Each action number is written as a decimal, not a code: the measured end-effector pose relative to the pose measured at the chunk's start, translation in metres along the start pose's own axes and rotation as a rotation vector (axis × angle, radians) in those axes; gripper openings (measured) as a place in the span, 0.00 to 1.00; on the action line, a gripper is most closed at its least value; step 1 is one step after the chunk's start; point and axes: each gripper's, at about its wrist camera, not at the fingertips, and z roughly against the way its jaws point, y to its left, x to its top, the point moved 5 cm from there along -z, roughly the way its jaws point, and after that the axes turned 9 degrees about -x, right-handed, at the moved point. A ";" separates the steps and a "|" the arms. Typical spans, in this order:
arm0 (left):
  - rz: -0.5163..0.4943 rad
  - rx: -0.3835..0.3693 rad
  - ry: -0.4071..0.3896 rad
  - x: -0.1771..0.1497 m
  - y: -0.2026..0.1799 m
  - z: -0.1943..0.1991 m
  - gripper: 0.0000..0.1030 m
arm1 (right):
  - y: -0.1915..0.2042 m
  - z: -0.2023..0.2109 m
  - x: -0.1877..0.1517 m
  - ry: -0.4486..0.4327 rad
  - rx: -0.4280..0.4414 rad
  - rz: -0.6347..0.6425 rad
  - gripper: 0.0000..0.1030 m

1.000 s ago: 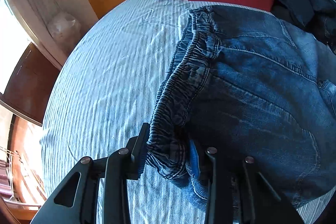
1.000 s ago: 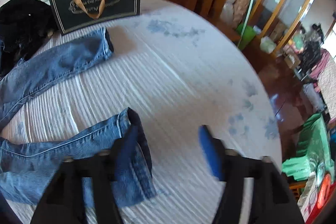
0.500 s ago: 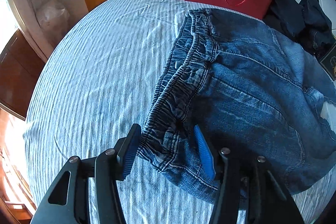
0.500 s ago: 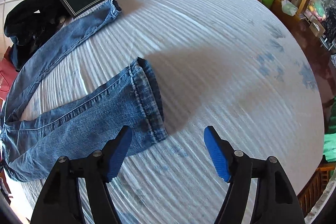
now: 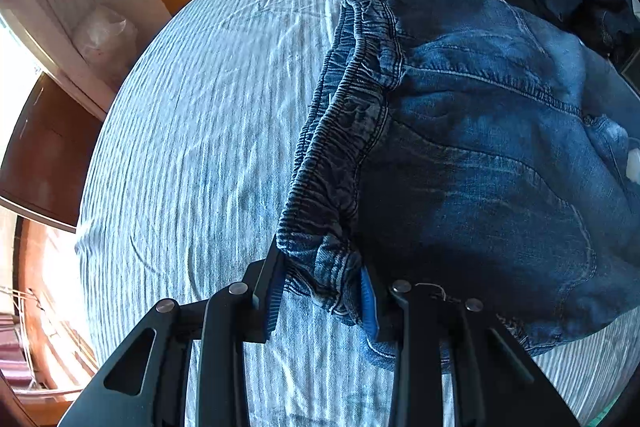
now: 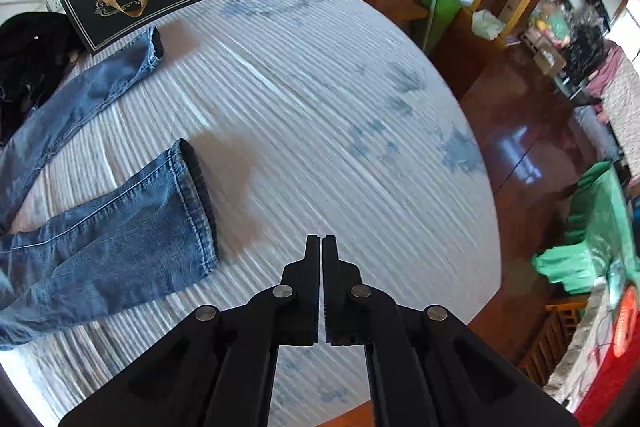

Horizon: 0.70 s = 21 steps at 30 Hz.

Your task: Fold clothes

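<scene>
Left tongs (image 5: 322, 291): closed on the near corner of the elastic waistband (image 5: 340, 131), cloth bunched between the 2 pads.
Jeans (image 5: 500, 167): spread flat on the striped table (image 5: 192, 147), waist to the left, the 2 legs apart (not yet one over the other).
Near leg hem (image 6: 196, 203): lies flat, beside the right tongs, not touching them.
Right tongs (image 6: 322, 247): fully closed, holding nothing, above bare cloth.
Risk: the thick gathered waistband may slip out when pulled; a fold with only 1 end held would, I think, drag the legs crooked.
</scene>
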 end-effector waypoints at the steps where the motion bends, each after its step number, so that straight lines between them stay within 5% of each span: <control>1: 0.020 -0.019 -0.006 -0.001 0.003 -0.002 0.36 | 0.001 -0.004 -0.006 0.008 0.028 -0.005 0.08; 3: 0.063 -0.059 -0.020 -0.001 0.010 -0.005 0.38 | 0.009 -0.011 -0.017 0.015 0.082 -0.016 0.44; 5: 0.098 -0.093 -0.039 -0.003 0.017 -0.002 0.41 | 0.025 -0.020 -0.025 0.009 0.146 -0.021 0.60; 11: 0.137 -0.154 -0.111 -0.015 0.032 0.027 0.63 | 0.062 -0.043 -0.036 0.031 0.189 0.017 0.73; 21: 0.111 -0.171 -0.098 -0.023 0.023 0.001 0.63 | 0.098 -0.056 -0.028 0.020 0.195 0.031 0.69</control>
